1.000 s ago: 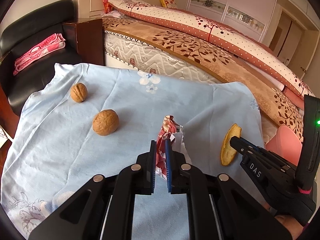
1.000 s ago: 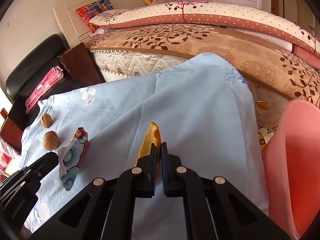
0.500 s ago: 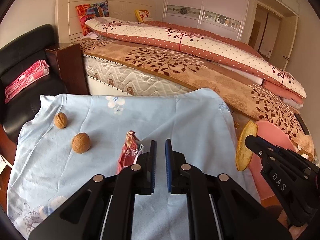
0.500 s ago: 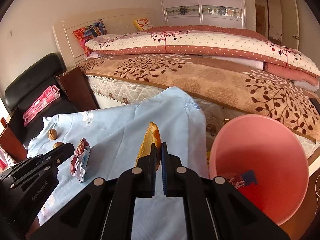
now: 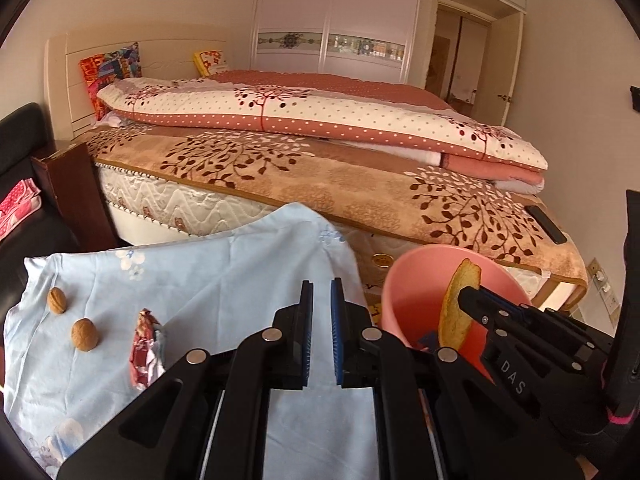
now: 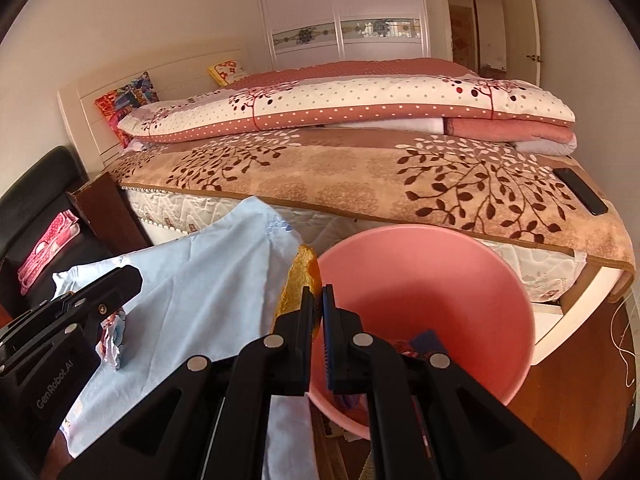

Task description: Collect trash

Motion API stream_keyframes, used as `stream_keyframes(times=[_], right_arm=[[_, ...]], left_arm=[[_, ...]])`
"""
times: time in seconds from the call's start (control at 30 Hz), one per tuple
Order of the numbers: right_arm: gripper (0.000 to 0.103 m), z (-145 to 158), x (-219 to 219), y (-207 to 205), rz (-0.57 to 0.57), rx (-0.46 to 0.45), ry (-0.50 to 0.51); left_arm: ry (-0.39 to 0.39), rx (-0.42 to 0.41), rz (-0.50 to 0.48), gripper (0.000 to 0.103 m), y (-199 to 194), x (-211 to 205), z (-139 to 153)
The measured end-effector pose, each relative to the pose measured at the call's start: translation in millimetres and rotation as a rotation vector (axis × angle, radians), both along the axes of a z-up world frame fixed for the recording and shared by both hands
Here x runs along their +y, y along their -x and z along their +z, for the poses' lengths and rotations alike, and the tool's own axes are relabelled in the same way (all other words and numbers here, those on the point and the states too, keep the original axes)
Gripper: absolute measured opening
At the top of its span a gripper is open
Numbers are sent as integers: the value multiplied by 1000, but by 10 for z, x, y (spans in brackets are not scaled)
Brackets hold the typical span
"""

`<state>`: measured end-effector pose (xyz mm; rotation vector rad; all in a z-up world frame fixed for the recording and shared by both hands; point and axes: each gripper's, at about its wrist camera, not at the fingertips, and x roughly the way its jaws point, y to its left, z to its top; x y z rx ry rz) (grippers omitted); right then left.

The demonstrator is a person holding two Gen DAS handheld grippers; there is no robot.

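Item: orange peel [image 6: 301, 286], one curved strip, yellow-orange, pithy on the inner face. It stood at centre frame in the right wrist view, pinched at its lower end by the right gripper [image 6: 318, 300], jaws pressed on it, beside the rim of the pink bin [image 6: 520, 312]. In the left wrist view it hung in front of the bin's mouth at right of centre.

Handling, judged: light, limp yet leathery, not fragile; an edge pinch should suffice.

Item: candy wrapper [image 5: 145, 346], crumpled foil, red and white, lying on the blue cloth [image 5: 224, 280] at lower left. Judged very light, crushable; take by an upstanding fold.

Left gripper [image 5: 320, 300]: jaws near together, nothing between.

Also on the cloth: two walnuts [image 5: 84, 333], far left.
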<state>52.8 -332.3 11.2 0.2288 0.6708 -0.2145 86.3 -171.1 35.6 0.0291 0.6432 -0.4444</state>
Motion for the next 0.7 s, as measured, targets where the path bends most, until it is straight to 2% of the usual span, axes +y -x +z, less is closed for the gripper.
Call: stream_keyframes(times=[0.2,0.37,0.53,0.7], right_arm=[[4,-56,-363,134,-87,11,-3],[4,-120,-556,211,-121,22,-25],[4,-138,-606,232,-121,16,-23],[4,-148,-622,224,-122,13,-31]], left_arm=[[20,8,-113,8,82,-376,-22],[7,9,-149,8,97,-572,-76],[24,11,-114,8,28,-368,-77],[-27,13,7,11,-77,62,-175]])
